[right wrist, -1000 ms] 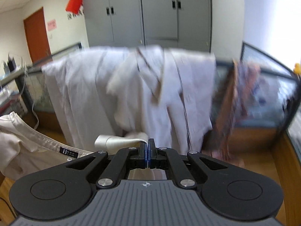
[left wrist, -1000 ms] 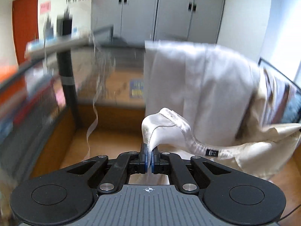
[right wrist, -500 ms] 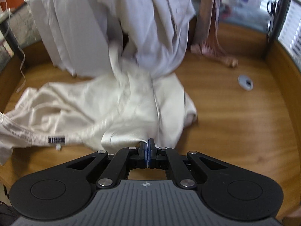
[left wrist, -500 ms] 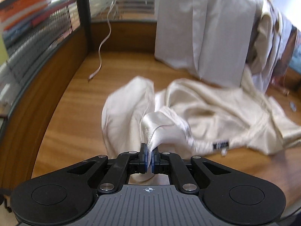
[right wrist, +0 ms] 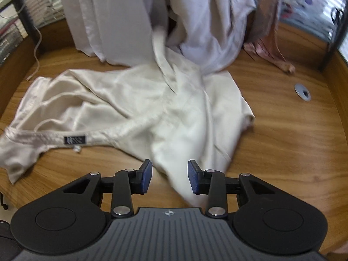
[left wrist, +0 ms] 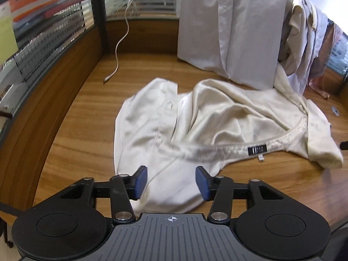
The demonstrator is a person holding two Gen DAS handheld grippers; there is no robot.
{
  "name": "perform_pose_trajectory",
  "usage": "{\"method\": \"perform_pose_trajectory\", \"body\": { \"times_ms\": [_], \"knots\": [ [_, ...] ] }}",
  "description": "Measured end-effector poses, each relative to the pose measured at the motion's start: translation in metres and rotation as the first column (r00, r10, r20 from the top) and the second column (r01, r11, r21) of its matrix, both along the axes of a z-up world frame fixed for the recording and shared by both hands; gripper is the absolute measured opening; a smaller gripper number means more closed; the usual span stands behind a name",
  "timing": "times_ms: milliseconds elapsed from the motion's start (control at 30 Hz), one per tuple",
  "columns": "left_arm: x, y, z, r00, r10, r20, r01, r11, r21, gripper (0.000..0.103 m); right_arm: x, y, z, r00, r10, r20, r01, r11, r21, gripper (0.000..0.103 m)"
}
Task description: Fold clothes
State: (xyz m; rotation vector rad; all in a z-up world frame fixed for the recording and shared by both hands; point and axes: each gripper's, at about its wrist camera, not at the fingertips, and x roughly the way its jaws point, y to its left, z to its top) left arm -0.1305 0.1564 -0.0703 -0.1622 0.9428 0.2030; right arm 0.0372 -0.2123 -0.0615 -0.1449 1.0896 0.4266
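Observation:
A cream satin garment (left wrist: 217, 117) (right wrist: 156, 104) lies crumpled on the wooden table (left wrist: 71, 121) (right wrist: 282, 130), its neckline band with a black label (left wrist: 257, 150) (right wrist: 75, 140) facing the near edge. My left gripper (left wrist: 171, 181) is open, its blue pads either side of the garment's near left corner, which lies loose between them. My right gripper (right wrist: 169, 176) is open too, above the near right corner of the cloth, which slips down under it.
Pale grey shirts (left wrist: 230, 28) (right wrist: 121, 13) and a pink patterned cloth (right wrist: 267, 39) hang at the back of the table. A white cable (left wrist: 118, 50) trails at the back left. A round grey grommet (right wrist: 302, 92) sits on the right. Partition walls curve around the table.
Both grippers were shut on the garment's corners, held high and then brought down to the table. Now both have opened and the cloth has dropped flat onto the wood.

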Motion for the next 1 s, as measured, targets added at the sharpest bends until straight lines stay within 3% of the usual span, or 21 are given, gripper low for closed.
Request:
{"method": "perform_pose_trajectory", "body": {
  "times_ms": [200, 500, 800, 1000],
  "knots": [
    [0.022, 0.019, -0.011, 1.000, -0.017, 0.014, 0.017, 1.000, 0.000, 0.057, 0.010, 0.047, 0.005, 0.998, 0.053, 0.035, -0.055, 0.997, 0.048, 0.043],
    [0.072, 0.048, -0.042, 0.999, -0.041, -0.001, 0.041, 0.999, 0.026, 0.057, 0.029, 0.145, -0.018, 0.988, 0.144, 0.047, -0.149, 0.981, 0.126, 0.043],
    [0.116, 0.054, -0.081, 0.996, -0.068, -0.062, 0.070, 0.997, 0.029, 0.057, 0.048, 0.228, -0.043, 0.961, 0.277, 0.010, -0.274, 0.944, 0.182, 0.043],
    [0.125, 0.052, -0.097, 0.993, -0.045, -0.105, 0.048, 0.999, 0.021, 0.057, 0.052, 0.272, -0.059, 0.923, 0.384, -0.023, -0.374, 0.910, 0.181, 0.043]
  ]
}}
